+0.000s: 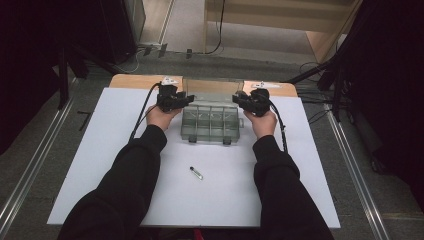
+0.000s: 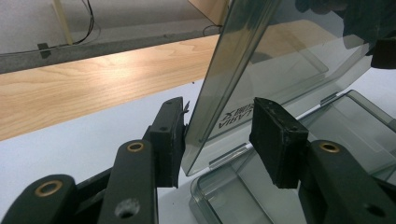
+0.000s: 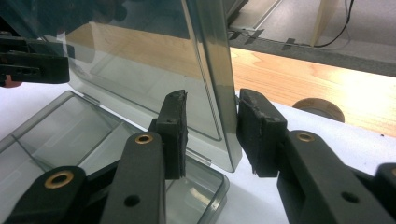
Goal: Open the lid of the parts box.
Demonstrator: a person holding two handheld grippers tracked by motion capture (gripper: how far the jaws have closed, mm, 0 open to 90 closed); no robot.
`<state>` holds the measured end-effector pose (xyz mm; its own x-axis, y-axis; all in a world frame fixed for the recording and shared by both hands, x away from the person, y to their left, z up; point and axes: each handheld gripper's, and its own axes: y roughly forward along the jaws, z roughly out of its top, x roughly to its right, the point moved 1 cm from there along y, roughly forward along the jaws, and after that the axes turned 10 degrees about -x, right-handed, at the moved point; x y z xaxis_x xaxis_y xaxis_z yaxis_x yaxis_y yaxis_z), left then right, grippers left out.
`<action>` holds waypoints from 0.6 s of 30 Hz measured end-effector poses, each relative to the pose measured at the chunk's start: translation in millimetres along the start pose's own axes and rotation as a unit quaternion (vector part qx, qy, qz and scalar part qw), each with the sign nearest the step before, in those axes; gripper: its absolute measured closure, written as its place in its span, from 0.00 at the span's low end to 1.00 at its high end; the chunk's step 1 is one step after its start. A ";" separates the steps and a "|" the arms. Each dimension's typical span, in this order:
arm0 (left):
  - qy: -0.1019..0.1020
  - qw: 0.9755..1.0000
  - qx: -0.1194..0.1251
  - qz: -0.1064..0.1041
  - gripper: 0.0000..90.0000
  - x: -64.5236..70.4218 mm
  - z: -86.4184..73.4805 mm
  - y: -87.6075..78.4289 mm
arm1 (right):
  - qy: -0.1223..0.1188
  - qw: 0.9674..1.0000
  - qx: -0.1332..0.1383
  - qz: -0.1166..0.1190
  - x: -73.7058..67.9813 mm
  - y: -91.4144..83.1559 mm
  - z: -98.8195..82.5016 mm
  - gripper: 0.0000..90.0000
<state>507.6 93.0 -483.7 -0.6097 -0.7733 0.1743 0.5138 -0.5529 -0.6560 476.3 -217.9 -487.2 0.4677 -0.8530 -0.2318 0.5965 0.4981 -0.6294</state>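
We are bracketing the upright lid (image 2: 261, 60) of the clear box (image 1: 210, 124) at the table's (image 1: 100, 165) far edge. The left gripper (image 2: 217, 133) is standing half open around the lid's one side edge, only its outer pad touching. The right gripper (image 3: 210, 126) is straddling the opposite edge, its jaws not yet pressing.

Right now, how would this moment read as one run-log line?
left claw: straddling lid edge | right claw: straddling other edge | lid: raised | box: compartments empty | vial: on table

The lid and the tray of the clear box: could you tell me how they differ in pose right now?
The lid stands raised, nearly upright on its hinge, while the tray lies flat on the table. The lid has a jaw on each side at both ends, from the left gripper and right gripper; the tray is free. The lid is plain; the tray is divided. Both are smoky clear plastic.
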 end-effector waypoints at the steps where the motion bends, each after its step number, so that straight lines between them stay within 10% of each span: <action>1: 0.000 1.000 0.000 0.002 0.60 0.0 0.0 0.6 | 0.000 1.000 0.001 -0.002 0.3 0.8 -0.4 0.73; 18: -0.015 1.000 0.001 0.013 0.60 -1.6 -3.2 9.1 | 0.021 1.000 0.002 -0.011 4.3 15.5 -6.1 0.74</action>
<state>511.4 90.2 -492.2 -0.5770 -0.7969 0.1792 0.5306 -0.5325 -0.6595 483.6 -214.8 -502.5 0.4272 -0.8695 -0.2480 0.6090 0.4795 -0.6318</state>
